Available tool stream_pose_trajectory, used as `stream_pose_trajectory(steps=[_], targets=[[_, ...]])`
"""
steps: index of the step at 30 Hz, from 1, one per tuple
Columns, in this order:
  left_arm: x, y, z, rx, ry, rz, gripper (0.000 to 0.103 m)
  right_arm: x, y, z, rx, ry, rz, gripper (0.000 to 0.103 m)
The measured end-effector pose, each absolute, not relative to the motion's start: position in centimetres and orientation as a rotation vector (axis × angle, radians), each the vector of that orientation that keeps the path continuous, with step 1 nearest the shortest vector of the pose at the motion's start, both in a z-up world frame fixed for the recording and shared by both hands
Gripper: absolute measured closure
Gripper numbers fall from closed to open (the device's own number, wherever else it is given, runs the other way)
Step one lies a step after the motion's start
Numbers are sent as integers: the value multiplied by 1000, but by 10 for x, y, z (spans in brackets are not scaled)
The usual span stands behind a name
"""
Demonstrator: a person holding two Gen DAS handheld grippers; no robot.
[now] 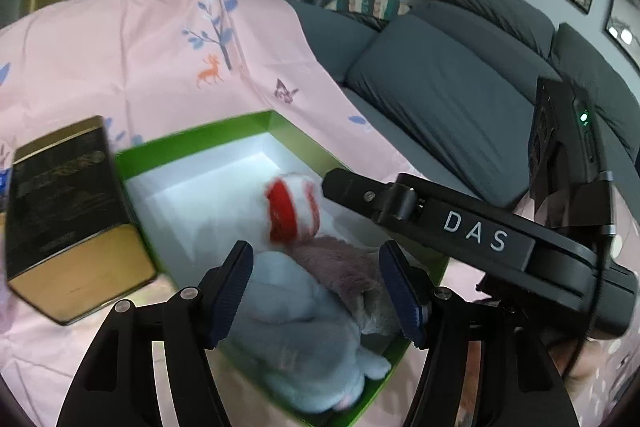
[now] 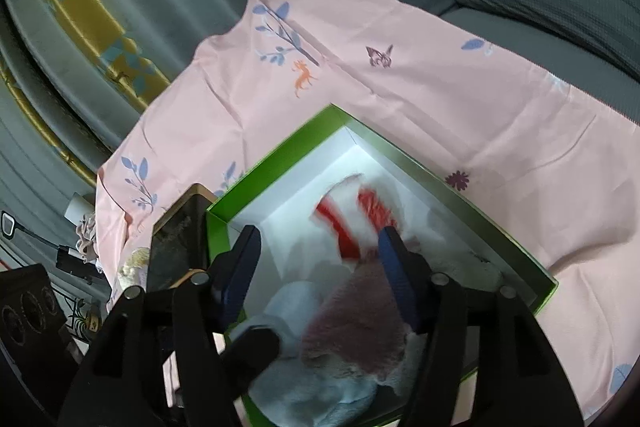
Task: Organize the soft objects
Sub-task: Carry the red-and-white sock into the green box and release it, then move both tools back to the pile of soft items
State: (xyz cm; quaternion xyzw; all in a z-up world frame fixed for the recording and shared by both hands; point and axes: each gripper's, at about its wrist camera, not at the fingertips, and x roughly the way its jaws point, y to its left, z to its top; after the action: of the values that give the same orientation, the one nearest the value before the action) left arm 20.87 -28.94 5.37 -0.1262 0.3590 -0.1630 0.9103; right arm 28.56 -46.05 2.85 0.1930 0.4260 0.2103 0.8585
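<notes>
soft toys (image 1: 304, 291) lie in green box (image 1: 200, 143)

Pink printed cloth (image 1: 132, 67) (over table) – green box (image 1: 224, 135) & black-gold tin (image 1: 68, 211) on it.

Green box (image 1: 224, 135), open-topped, rectangular, white inside; sits on a pink printed cloth, one short side touching or just beside a dark tin. Contents, three soft toys packed toward the near end:

1. Pale blue-grey plush (image 1: 304, 339), largest, lying along the near left wall, one rounded limb reaching the near corner.
2. Mauve-pink plush (image 1: 340, 263), fuzzy, lying beside the blue one and partly over it, against the right wall.
3. White plush with red stripes (image 1: 294, 211), blurred, possibly a striped hat or sock shape; tilted upright at the mauve toy's far end, about mid-box.

Far half of the box floor bare white.
</notes>
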Motion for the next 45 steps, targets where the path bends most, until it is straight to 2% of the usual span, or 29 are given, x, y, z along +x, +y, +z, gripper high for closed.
stream_pose_trajectory(steps=[1, 2, 3, 5, 14, 18, 24, 31, 36, 45], targets=[[204, -285, 57, -264, 732, -332, 37, 284, -459, 31, 402, 885, 444, 37], [200, -281, 59, -266, 725, -328, 33, 281, -458, 33, 397, 878, 447, 35], [195, -275, 63, -267, 715, -318, 25, 279, -456, 36, 388, 871, 453, 33], [183, -264, 68, -275, 687, -290, 20, 274, -452, 40, 376, 856, 461, 29], [132, -194, 72, -338, 647, -137, 19, 252, -423, 58, 302, 802, 495, 18], [107, -159, 65, -337, 661, -63, 9, 238, -410, 66, 255, 769, 509, 14], [67, -95, 46, -382, 694, 93, 9, 216, -385, 77, 217, 732, 547, 7], [27, -17, 2, -475, 725, 263, 9, 194, -333, 74, 136, 750, 631, 6], [2, 23, -31, -652, 705, 276, 9, 173, -283, 60, 75, 789, 722, 6], [-20, 58, -26, -695, 652, 358, 9, 173, -144, 70, -86, 835, 847, 7]])
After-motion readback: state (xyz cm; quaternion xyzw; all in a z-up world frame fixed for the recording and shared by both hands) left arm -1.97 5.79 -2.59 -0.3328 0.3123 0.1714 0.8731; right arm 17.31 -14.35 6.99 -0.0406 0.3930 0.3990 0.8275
